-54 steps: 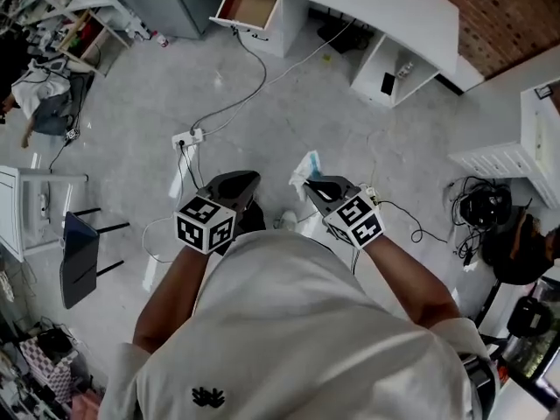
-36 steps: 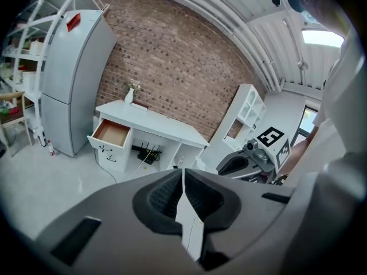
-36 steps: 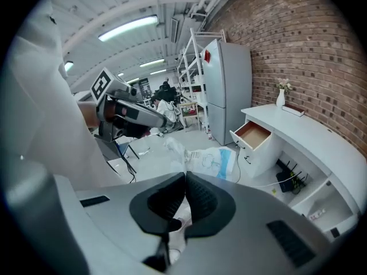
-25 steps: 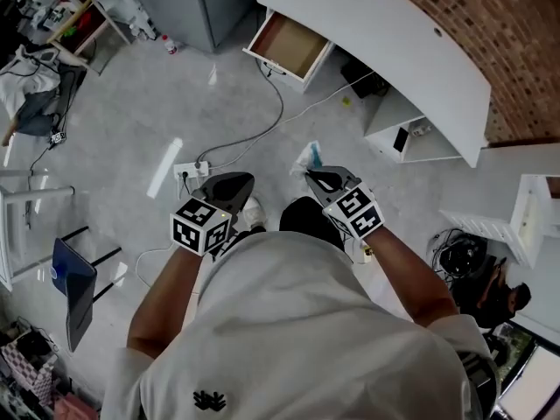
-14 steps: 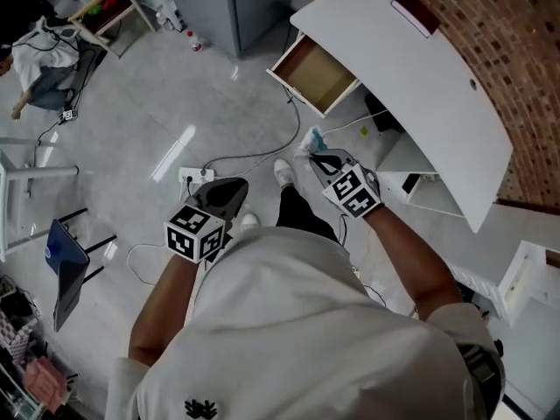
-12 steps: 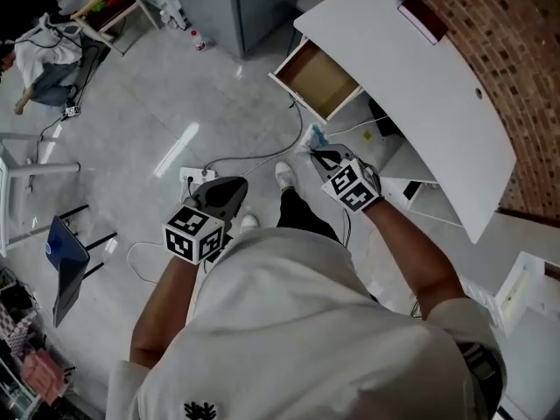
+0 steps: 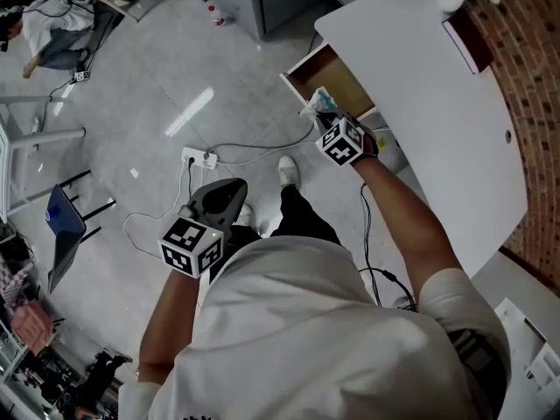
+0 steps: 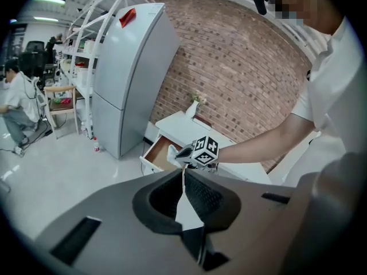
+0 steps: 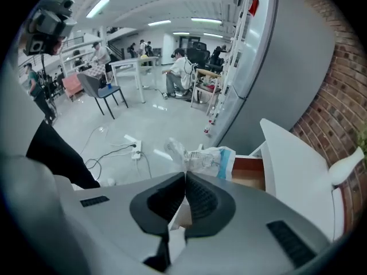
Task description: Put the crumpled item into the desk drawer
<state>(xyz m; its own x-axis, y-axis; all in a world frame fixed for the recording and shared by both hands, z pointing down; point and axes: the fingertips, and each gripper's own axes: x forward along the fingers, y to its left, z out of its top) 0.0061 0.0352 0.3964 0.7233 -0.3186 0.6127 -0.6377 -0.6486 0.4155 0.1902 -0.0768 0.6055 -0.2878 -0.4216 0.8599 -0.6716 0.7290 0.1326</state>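
Observation:
The crumpled item [image 7: 318,103], a white wad with a blue edge, is pinched in my right gripper [image 7: 326,119], which is shut on it. It hangs over the near front corner of the open wooden desk drawer [image 7: 337,70] under the white desk [image 7: 437,103]. In the right gripper view the crumpled item [image 9: 202,157] sticks out past the closed jaws, with the drawer [image 9: 248,173] just behind it. My left gripper [image 7: 229,188] is held low by my body, shut and empty. The left gripper view looks past its closed jaws at the right gripper [image 8: 184,151] and the drawer [image 8: 157,153].
A power strip [image 7: 199,157] and cables lie on the grey floor left of my shoe [image 7: 287,171]. A blue chair [image 7: 59,227] stands at far left. A grey refrigerator [image 8: 123,79] stands left of the desk, and a vase [image 8: 195,105] sits on the desk.
I have walked up to the desk. My right gripper has carried the crumpled item forward, from over the floor to the drawer's front corner. The left gripper stayed shut near my body.

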